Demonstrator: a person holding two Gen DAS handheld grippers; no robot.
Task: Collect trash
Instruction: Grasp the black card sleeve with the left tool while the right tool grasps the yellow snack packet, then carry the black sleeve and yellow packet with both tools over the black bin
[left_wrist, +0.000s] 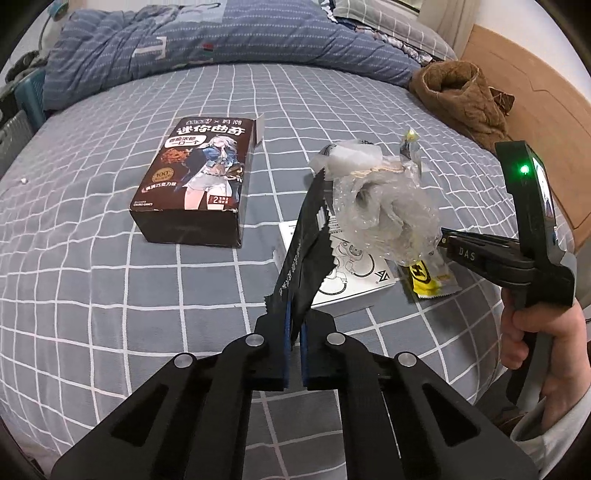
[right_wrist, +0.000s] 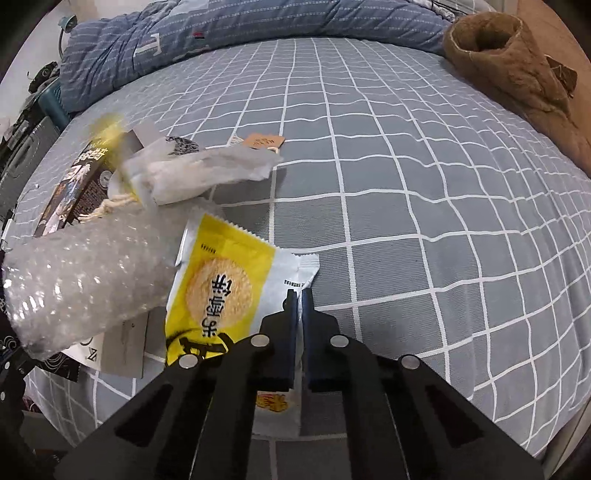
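Note:
My left gripper (left_wrist: 295, 328) is shut on a black wrapper (left_wrist: 301, 251) that carries a bundle of bubble wrap (left_wrist: 384, 214) and white plastic, held above the bed. My right gripper (right_wrist: 300, 295) is shut on the edge of a yellow-and-white snack wrapper (right_wrist: 229, 284); it also shows in the left wrist view (left_wrist: 430, 275). The bubble wrap bundle (right_wrist: 85, 273) hangs at the left of the right wrist view. A dark cookie box (left_wrist: 195, 177) lies on the checked bedsheet (left_wrist: 110, 288). A white printed sheet (left_wrist: 351, 273) lies under the bundle.
A small brown paper tag (right_wrist: 264, 141) lies further up the sheet. A blue quilt (left_wrist: 207, 40) is bunched at the head of the bed. A brown fleece garment (left_wrist: 465, 96) lies at the right by the wooden board (left_wrist: 546, 110).

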